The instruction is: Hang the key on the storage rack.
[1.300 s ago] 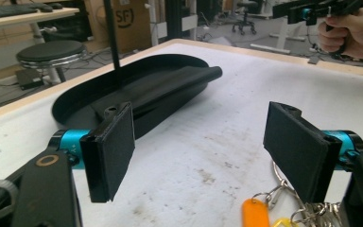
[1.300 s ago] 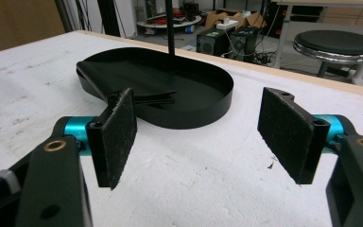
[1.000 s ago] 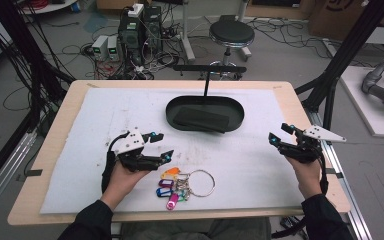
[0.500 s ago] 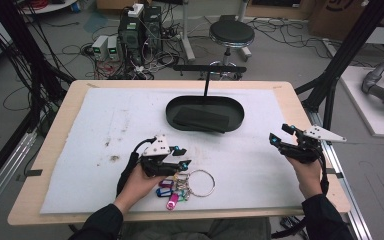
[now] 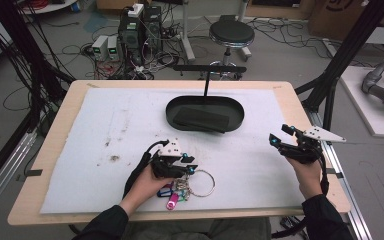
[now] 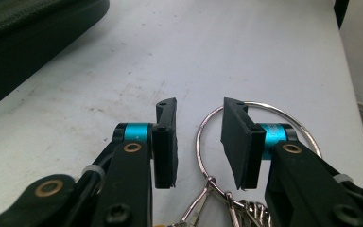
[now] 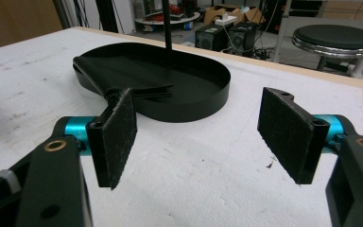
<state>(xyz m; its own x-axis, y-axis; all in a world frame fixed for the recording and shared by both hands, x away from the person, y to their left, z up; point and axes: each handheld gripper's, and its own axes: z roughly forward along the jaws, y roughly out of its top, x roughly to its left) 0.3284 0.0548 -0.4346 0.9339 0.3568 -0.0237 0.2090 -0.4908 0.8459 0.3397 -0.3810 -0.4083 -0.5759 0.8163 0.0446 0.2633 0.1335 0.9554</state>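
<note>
the left gripper (image 6: 198, 142), its jaws just closing but with a narrow gap, straddles the large silver metal key ring (image 6: 257, 142) lying on the white-covered tabletop (image 5: 130, 125); the right gripper (image 7: 198, 142) hovers with jaws wide.

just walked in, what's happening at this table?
A person holds a gripper in each hand. The left gripper is down over a bunch of keys and tags on the white mat, its jaws just closing around the big key ring, one side of the ring between them, not yet pinched. The right gripper hangs open, holding nothing, facing the black oval tray.
</note>
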